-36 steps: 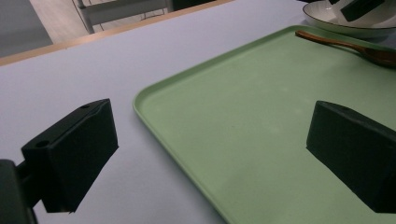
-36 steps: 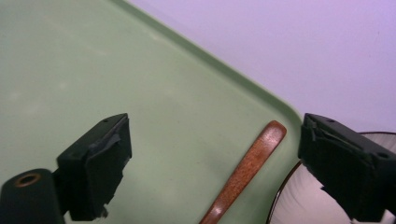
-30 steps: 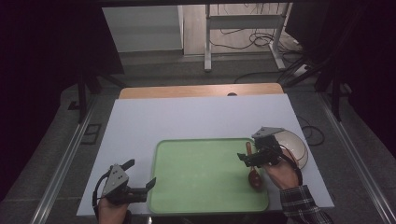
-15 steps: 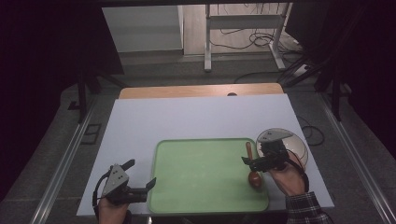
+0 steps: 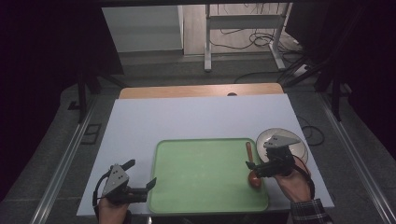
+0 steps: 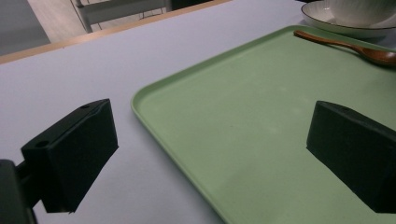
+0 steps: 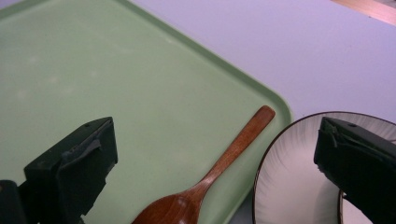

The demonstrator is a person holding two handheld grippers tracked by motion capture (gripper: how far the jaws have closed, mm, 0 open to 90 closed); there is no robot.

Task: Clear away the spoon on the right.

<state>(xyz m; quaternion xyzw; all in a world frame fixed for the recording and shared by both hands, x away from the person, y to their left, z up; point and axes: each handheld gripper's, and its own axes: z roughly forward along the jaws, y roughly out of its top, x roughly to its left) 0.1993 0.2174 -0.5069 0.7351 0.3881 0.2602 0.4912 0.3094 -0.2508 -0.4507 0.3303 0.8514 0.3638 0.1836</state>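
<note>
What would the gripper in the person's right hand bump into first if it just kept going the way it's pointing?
Most likely the wooden spoon. The right gripper is open, and the spoon lies between its jaws on the green tray, with the white plate beside it. How high it hovers is unclear.

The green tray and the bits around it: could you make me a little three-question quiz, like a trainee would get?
1. True or false: the wooden spoon lies on the green tray.
2. Which is beside the tray's right edge? A) white bowl B) glass jar C) metal pot
3. Fill in: the jaws of the right gripper stand ____ above the spoon.

Key: 1 true. 2 A. 3 open; the left gripper, at the tray's left edge, is open and empty too.
</note>
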